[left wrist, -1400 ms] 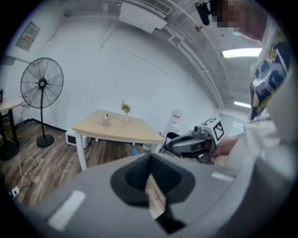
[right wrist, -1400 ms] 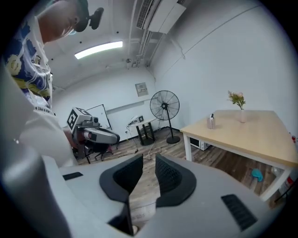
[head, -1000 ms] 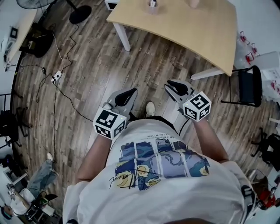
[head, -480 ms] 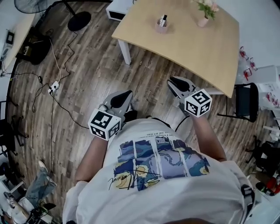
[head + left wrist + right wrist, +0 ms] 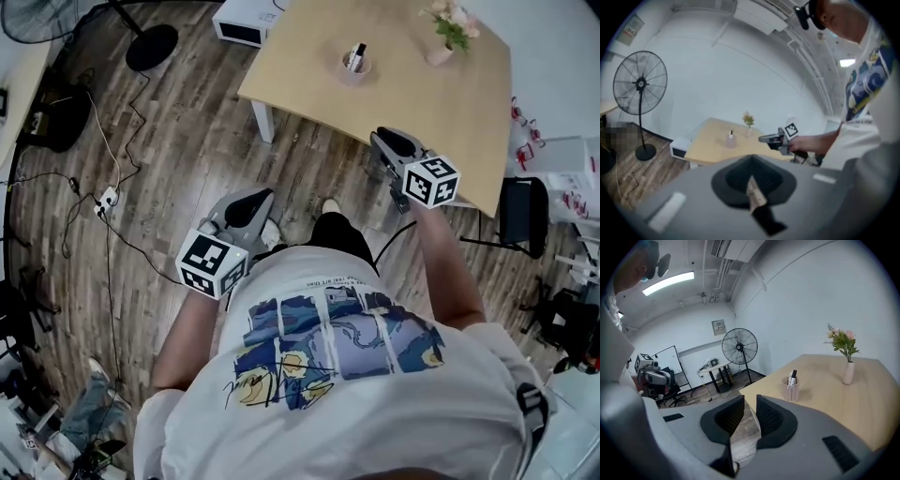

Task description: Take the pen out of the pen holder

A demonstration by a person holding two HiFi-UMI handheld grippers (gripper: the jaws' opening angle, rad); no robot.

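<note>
We're standing on the wooden floor (image 5: 187,141), facing the table (image 5: 450,112), a gripper in each hand. The holder (image 5: 354,67) sits on the tabletop towards its left side, a pale mesh cup. The pen (image 5: 357,53) is upright inside it, dark cap poking above the rim, nothing touching it. To the right of the holder we see a small vase (image 5: 439,54) of flowers, near it but apart.

The right gripper (image 5: 378,137) is held out ahead, its tips showing over the table's near edge in the head view and well apart from the holder. Its own view shows the jaws parted by a narrow gap, with only floor between the dark pads: nothing held.

The left gripper (image 5: 262,194) hangs lower and further back, over the floor, well short of the table. Its jaws are drawn together to a thin seam, and we see nothing between them.

Off to the left there's a standing fan (image 5: 739,347) and a cable (image 5: 112,122) trailing across the boards. A dark chair (image 5: 520,208) sits by the table's right corner.
</note>
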